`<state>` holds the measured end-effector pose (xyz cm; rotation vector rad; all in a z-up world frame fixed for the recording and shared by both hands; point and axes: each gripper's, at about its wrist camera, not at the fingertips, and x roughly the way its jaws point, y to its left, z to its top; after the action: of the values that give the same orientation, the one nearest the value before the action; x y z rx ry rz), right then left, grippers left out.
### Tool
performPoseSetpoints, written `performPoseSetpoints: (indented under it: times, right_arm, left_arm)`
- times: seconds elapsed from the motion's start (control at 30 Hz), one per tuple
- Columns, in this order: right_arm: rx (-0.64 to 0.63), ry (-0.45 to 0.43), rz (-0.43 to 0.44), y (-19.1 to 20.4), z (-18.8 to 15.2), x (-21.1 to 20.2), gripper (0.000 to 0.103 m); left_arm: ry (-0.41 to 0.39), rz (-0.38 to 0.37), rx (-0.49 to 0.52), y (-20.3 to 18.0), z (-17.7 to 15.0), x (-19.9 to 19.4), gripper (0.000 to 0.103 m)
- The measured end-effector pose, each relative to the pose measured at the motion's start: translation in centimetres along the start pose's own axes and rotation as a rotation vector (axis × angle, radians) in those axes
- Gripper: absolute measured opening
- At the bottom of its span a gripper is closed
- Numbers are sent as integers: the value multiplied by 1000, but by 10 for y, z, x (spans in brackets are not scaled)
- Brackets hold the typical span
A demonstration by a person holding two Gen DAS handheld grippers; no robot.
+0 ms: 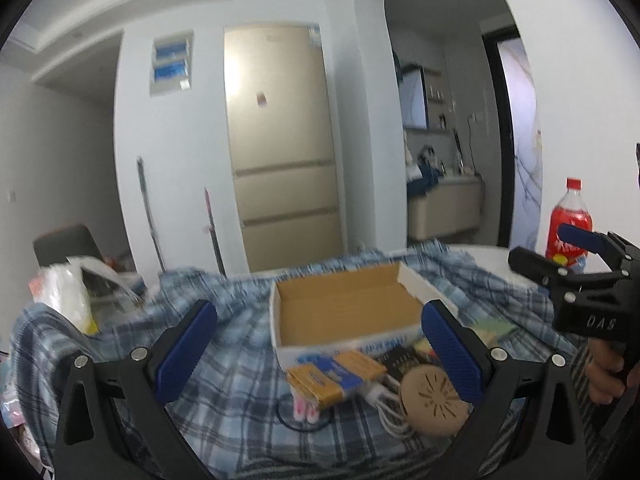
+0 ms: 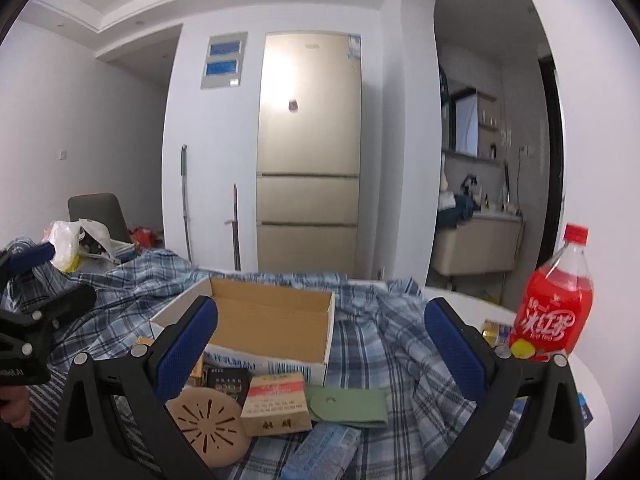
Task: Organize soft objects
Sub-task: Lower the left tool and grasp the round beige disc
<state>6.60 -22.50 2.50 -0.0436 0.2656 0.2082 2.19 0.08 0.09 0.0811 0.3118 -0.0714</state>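
Where the white round surface (image 2: 472, 300) shows bare at the far right, a rumpled blue checked cloth (image 2: 384, 344) covers the rest; a tall beige fridge (image 2: 308, 160) stands against the far white wall; an open cardboard box (image 2: 272, 320) sits mid-cloth, with a tan slotted disc (image 2: 208, 428), a green pouch (image 2: 348, 400) and small cartons near it; a red bottle (image 2: 556, 304) stands right; left tongs (image 1: 316, 356) and right tongs (image 2: 320, 356) both gape wide, holding nothing.
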Motion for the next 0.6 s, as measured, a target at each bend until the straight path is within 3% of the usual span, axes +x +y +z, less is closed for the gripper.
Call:
performPoseSetpoints:
  times: [0.2,0.27,0.4,0.5,0.6]
  right_arm:
    - [61,154,36,-13,-4,19,103]
    - [71,197,44,-16,-8,25,103]
    - [82,238,51,-20,-14,30,103]
    - [83,265,52,-20,-17,32,103]
    - [82,283,58,-20,-18,35,103]
  left_arm:
    - [184,-53,-57,15,-3,23,103]
    - [243,-66,-70,18,-6,32,95]
    - [367,-120,-102,22,-19,54,91]
    - [420,-143,-101,20,-27,62,86]
    - [421,-145,-67,12,-31,62,86]
